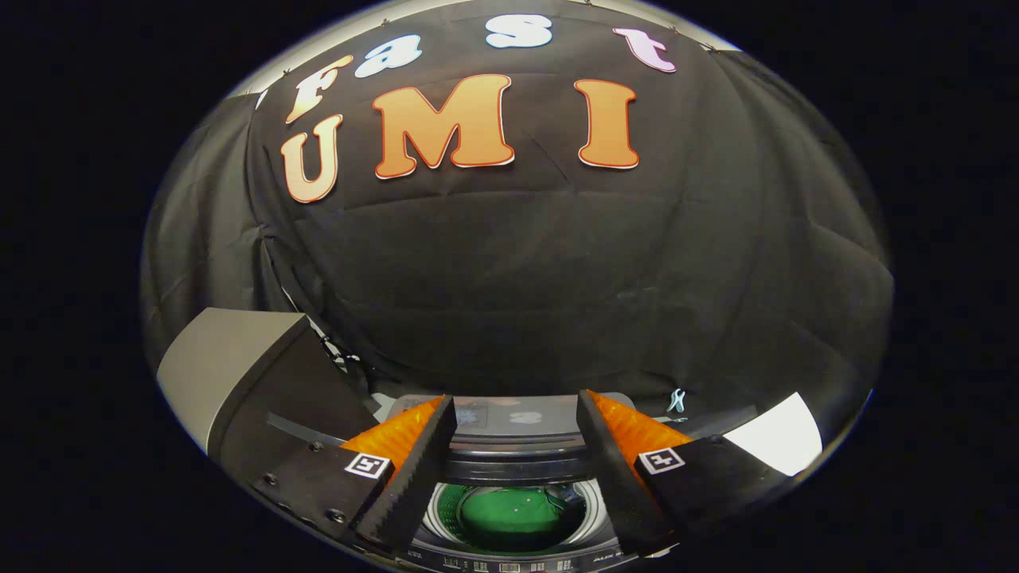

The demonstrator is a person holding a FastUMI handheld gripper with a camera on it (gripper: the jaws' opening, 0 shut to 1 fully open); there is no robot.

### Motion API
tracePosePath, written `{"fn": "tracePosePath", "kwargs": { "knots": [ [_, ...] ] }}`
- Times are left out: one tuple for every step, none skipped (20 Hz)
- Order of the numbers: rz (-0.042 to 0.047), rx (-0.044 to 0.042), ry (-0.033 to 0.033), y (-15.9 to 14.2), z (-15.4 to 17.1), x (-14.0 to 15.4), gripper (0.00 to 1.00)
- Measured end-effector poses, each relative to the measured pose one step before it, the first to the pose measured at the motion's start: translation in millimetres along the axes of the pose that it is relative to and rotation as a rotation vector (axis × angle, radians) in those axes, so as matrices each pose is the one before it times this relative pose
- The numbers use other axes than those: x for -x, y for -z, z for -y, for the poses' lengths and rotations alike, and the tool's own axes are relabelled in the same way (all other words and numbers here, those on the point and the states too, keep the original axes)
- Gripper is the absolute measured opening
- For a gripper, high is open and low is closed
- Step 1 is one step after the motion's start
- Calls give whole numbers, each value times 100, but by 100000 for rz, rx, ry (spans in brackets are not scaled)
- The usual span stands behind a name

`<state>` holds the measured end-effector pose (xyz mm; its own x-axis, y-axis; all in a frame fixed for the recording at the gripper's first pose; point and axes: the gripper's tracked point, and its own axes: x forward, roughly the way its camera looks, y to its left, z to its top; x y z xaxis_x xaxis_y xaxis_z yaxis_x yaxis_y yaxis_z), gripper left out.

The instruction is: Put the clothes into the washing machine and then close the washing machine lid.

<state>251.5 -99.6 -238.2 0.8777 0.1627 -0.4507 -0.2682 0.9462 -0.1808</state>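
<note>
I hold my tongs (516, 446) spread wide with nothing between the fingers. Straight below and just ahead of them sits the washing machine (513, 509), its round drum open to me. A green garment (509, 516) lies at the bottom of the drum, between my two fingers as I look along them, so the clothes appear to be in already. The lid (509, 426) stands folded back at the far side of the opening, just beyond my fingertips, its long edge running crosswise to my fingers. By my judgement the closing is what remains: I need to reach forward over the drum to that far edge and bring it toward me and down. A grey box (227, 366) sits off to my left, well apart from the lid's path.
</note>
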Motion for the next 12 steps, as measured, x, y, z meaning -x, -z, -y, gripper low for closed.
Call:
{"fn": "tracePosePath", "kwargs": {
  "knots": [
    [-675, -190, 101, 511, -80, 281, 98],
    [-1037, -7, 291, 748, 45, 384, 98],
    [-1806, 525, 374, 987, 4, 246, 98],
    [-1657, 504, 59, 1028, -146, 109, 98],
    [-1869, 270, 74, 1024, -51, 169, 98],
    [-2032, -188, 583, 870, 70, 48, 98],
    [-1006, -1132, 327, 649, 122, 128, 98],
    [-267, -1710, -330, 333, -29, 172, 98],
    [-19, -1593, -26, 10, 70, 156, 98],
    [223, -690, 250, -43, 187, 199, 98],
    [612, -16, 409, -320, 282, 237, 98],
    [917, 106, 339, -485, 311, 352, 98]
  ]
}}
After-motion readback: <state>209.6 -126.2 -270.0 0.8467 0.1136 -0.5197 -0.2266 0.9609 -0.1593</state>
